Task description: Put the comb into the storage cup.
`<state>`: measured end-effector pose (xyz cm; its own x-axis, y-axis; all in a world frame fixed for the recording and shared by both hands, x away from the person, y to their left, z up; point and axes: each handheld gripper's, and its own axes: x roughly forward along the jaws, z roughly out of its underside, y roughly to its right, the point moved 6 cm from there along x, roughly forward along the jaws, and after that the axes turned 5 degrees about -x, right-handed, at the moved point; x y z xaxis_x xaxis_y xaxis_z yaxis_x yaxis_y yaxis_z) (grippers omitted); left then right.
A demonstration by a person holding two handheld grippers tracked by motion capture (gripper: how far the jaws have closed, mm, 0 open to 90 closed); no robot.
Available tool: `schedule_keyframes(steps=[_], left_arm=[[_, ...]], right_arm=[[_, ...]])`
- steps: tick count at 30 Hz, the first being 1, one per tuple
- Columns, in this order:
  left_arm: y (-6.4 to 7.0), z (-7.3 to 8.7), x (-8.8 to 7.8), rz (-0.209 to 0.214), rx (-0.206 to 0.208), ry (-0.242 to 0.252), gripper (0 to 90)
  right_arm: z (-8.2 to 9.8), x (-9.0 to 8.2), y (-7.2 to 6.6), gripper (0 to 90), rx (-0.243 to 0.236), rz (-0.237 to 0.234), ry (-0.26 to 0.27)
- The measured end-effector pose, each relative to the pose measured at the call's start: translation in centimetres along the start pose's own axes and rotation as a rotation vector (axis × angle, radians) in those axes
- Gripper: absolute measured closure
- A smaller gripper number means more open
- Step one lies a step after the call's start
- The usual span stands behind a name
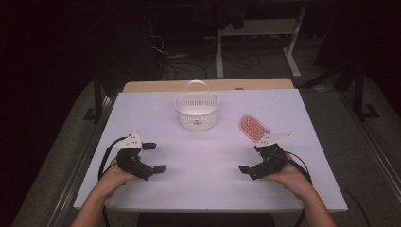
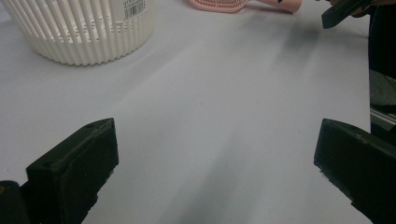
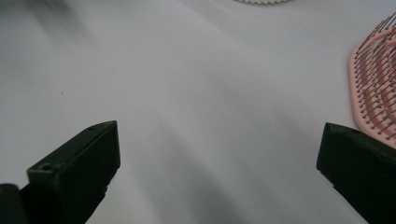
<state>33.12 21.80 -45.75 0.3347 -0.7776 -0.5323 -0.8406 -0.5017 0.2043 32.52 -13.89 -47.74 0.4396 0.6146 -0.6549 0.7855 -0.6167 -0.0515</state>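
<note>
Both my jaw pairs spread wide over bare white table, nothing pinched.

My right gripper (image 1: 257,160) has its jaws wide apart with only table between them; the pink hairbrush (image 1: 253,128) lies bristles up just beyond it, on the side away from me, and in the right gripper view its head (image 3: 377,88) sits just past my right-hand jaw, not touching. My left gripper (image 1: 152,157) is just as wide open, empty, low over the table (image 1: 208,156) and well apart from the brush, across the table from it. The white slatted basket (image 1: 196,111) with its upright handle stands near the brush, left of it and a little farther from me; the left gripper view shows the basket's wall (image 2: 84,32) with the brush (image 2: 233,4) beyond it. Basket contents: can't tell.
</note>
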Motion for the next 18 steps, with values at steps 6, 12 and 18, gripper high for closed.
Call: schedule_keyframes(steps=[6,12,18], left_arm=[[0.00,0.05,0.07,-0.002,0.004,-0.003,0.0],[0.04,0.07,0.12,0.005,-0.001,-0.001,0.0],[0.07,0.07,0.15,0.005,0.001,-0.001,0.0]], right_arm=[[-0.22,-0.29,0.17,0.0,0.017,-0.005,0.005],[-0.58,-0.75,0.51,0.0,0.017,0.000,0.005],[-0.84,-0.97,0.48,0.0,0.007,-0.002,-0.002]])
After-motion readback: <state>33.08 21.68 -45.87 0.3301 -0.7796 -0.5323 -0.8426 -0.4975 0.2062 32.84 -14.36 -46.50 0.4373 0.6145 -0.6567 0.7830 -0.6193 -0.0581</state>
